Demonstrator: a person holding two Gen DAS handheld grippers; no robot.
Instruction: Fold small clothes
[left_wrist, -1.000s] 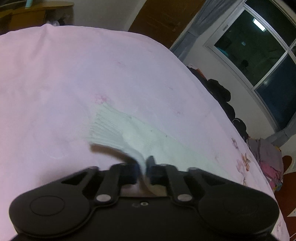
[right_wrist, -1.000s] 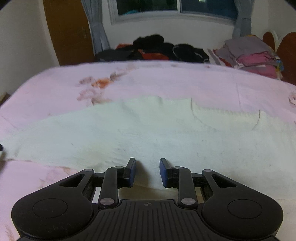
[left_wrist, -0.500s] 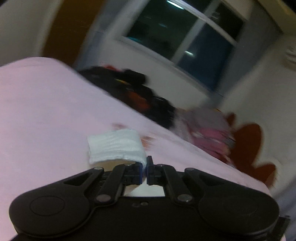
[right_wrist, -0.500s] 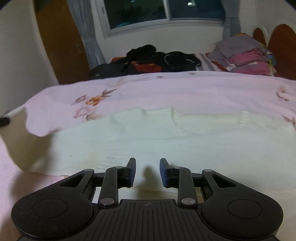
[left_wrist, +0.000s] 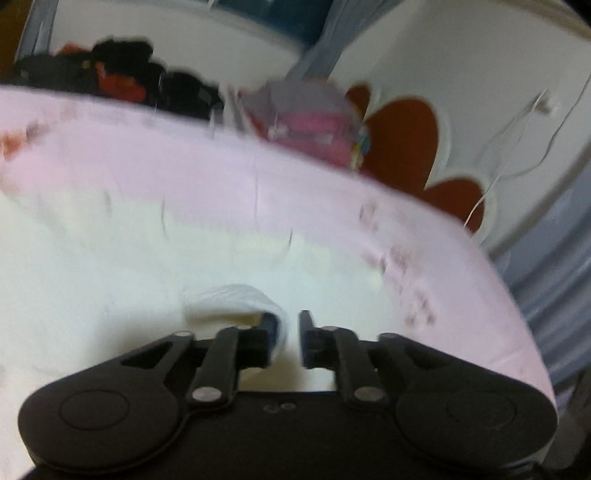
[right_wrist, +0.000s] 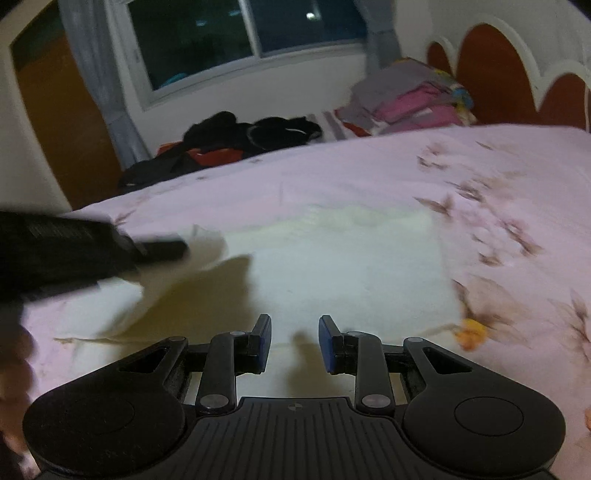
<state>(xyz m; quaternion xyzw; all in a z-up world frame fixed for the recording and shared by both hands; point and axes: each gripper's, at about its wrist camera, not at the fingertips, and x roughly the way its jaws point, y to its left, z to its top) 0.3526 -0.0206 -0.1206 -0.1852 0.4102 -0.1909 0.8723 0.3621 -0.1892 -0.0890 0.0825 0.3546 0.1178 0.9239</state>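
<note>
A cream-white knitted garment (right_wrist: 343, 266) lies mid-bed on the pink floral bedsheet (right_wrist: 332, 177). One flap is folded over by the left gripper (left_wrist: 287, 334), jaws parted, cloth against one finger. The right gripper (right_wrist: 294, 341) hovers open and empty. Further folds are judged to remain.

Cream-white garment (right_wrist: 343, 266) lies on the pale pink, brown-flowered bedsheet (right_wrist: 498, 192); behind the bed, black and red clothes (right_wrist: 236, 136), pink-grey folded stack (right_wrist: 410, 99).

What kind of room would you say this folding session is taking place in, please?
Most likely a bedroom at night: the white garment lies on a bed with a pink floral sheet, a scalloped red headboard stands behind it, and stacks of folded clothes sit under a dark window.
</note>
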